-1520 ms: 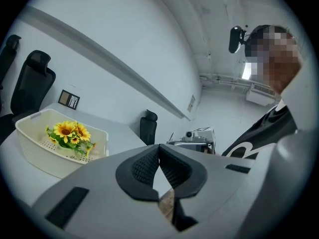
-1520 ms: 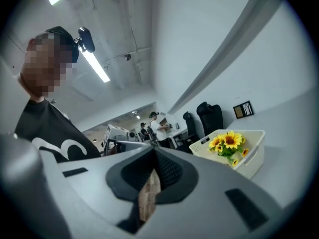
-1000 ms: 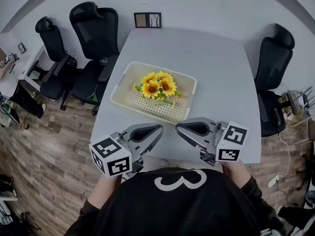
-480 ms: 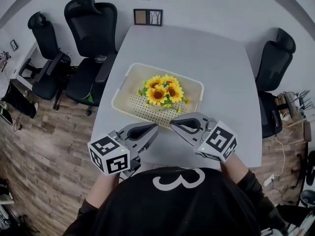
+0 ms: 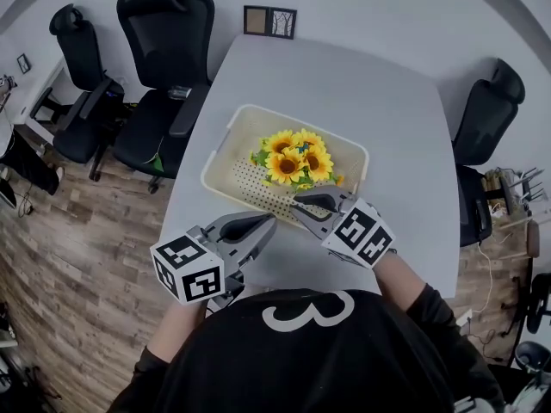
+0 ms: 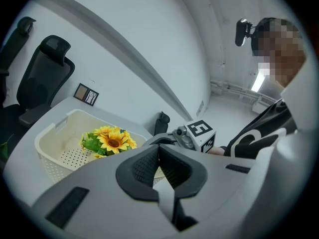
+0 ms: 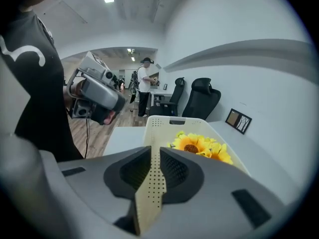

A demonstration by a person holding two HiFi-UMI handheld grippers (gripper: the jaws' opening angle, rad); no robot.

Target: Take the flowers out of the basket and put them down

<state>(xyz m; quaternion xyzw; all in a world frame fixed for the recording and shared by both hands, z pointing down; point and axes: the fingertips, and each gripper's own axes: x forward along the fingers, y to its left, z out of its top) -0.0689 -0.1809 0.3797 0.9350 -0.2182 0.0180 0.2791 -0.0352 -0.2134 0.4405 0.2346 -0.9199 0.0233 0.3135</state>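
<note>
**Sunflowers in basket; both grippers at the near side.**

The flowers (image 5: 297, 155) sit in the right half of the cream basket (image 5: 225, 136) on the grey table (image 5: 344, 84). The blooms face up. The stems are hidden beneath them, so the long axis of the bunch cannot be read. In the head view the basket's long side runs left to right, dropping slightly toward the right. The right gripper (image 5: 298, 203) tilts down at the basket's near wall. Its jaws have just been opening and now stand a narrow slit apart, gripping nothing; the perforated wall shows through the slit. The left gripper (image 5: 270, 221) hangs over bare table just short of the basket, with its jaw tips together and empty.
</note>
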